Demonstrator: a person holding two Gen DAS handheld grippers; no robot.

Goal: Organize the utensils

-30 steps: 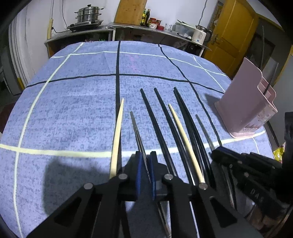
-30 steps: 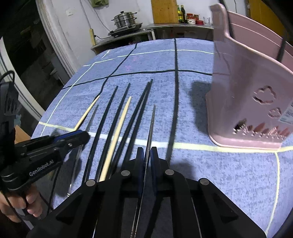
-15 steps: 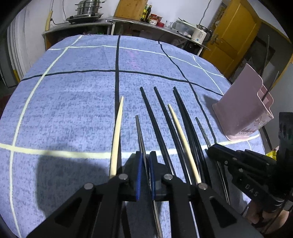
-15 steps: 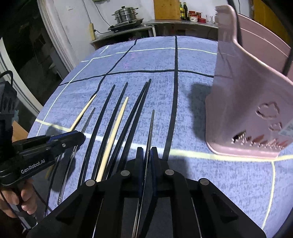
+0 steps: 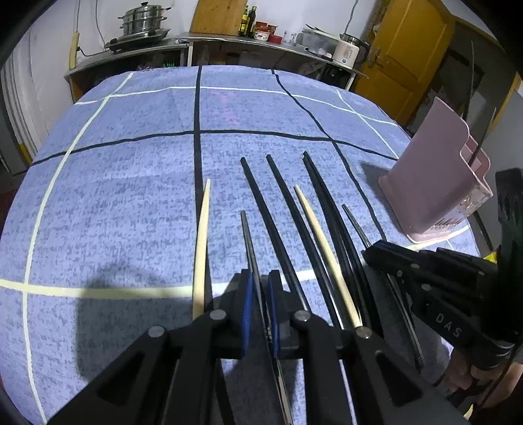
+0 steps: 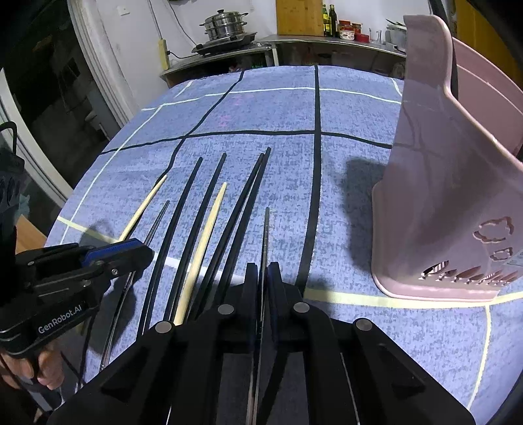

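A row of chopsticks lies on the blue checked tablecloth [image 5: 130, 196]: several black ones [image 5: 248, 173] [image 6: 196, 166] and two pale wooden ones [image 5: 202, 235] [image 6: 210, 229]. My left gripper [image 5: 260, 281] [image 6: 145, 253] is shut on a thin metal chopstick [image 5: 248, 235] near the row's left side. My right gripper [image 6: 261, 271] [image 5: 367, 251] is shut on a second metal chopstick [image 6: 266, 229] at the row's right end. A pink utensil holder [image 5: 438, 183] [image 6: 441, 196] stands upright right of the row, with dark sticks rising out of it. Whether either held chopstick is off the cloth I cannot tell.
A counter [image 5: 228, 45] behind the table carries a steel steamer pot [image 5: 140, 19], bottles and a kettle. A yellow door [image 5: 402, 65] is at the back right. The table's near edge runs just under both grippers; a hand [image 6: 45, 369] holds the left gripper.
Both grippers stay shut on their metal chopsticks. In the left wrist view the right gripper's tip has edged slightly left and farther up the row.
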